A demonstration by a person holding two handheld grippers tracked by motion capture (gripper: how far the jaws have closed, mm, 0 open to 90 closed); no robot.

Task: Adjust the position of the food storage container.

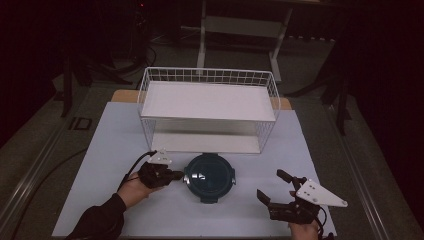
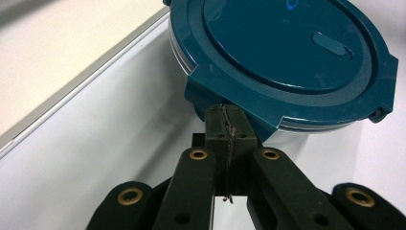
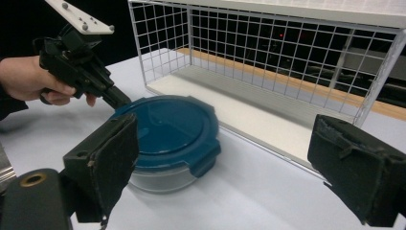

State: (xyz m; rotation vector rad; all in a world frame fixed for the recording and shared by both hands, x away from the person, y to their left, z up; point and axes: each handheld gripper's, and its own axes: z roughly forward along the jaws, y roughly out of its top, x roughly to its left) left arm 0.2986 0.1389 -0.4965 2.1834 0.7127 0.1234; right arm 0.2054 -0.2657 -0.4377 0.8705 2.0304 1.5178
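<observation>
Left tool (image 1: 176,175) clenched at the container's (image 1: 209,176) lid tab, grip unclear; right tool (image 1: 274,189) hovers released.

Left tongs (image 1: 176,175): jaws pressed together, tips touching the container (image 1: 209,176) rim's left side.
Right tongs (image 1: 272,186): jaws spread wide, right of the container, apart from it.

1 container (image 1: 209,177), 1 wire rack (image 1: 207,111), 2 grippers
</observation>
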